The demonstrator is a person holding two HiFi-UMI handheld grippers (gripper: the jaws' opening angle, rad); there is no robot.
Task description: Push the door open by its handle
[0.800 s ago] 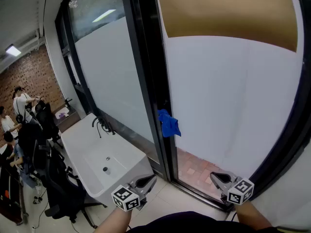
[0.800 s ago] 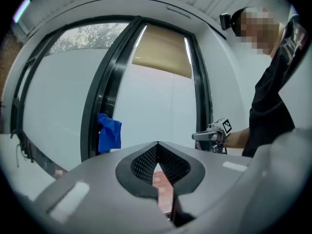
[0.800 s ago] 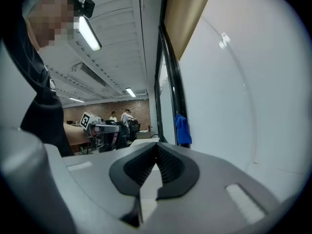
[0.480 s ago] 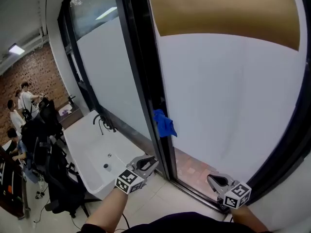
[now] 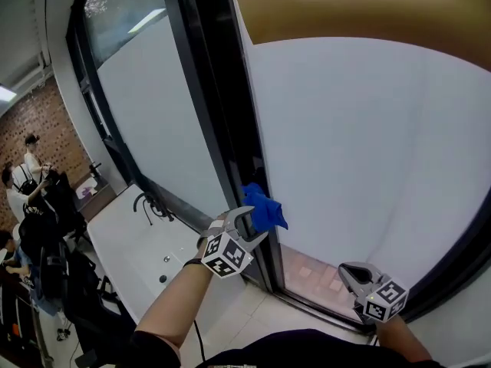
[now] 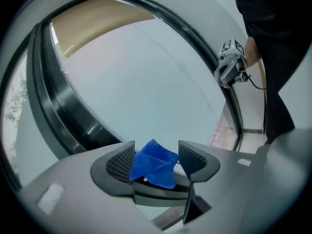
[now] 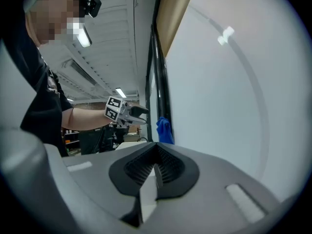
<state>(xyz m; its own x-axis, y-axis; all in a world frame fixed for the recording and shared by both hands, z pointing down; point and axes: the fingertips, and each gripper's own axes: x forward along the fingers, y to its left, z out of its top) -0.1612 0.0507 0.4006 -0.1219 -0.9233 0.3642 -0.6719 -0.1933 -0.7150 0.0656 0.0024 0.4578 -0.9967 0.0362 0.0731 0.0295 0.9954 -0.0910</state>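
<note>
The door is a frosted glass pane in a black frame. A blue cloth covers its handle at the frame's edge. My left gripper is raised to the cloth, just below and left of it, jaws open. In the left gripper view the blue cloth shows between the two pads of the left gripper, which do not press on it. My right gripper hangs low by the door's bottom, shut and empty; in its own view the right gripper has its pads together.
A white sink with a black faucet stands left of the door frame. Several people and dark chairs are at the far left by a brick wall. Brown paper covers the top of the glass.
My left gripper has risen from waist height and moved right, up to the blue cloth on the handle. The right gripper has stayed low by the door's bottom.
</note>
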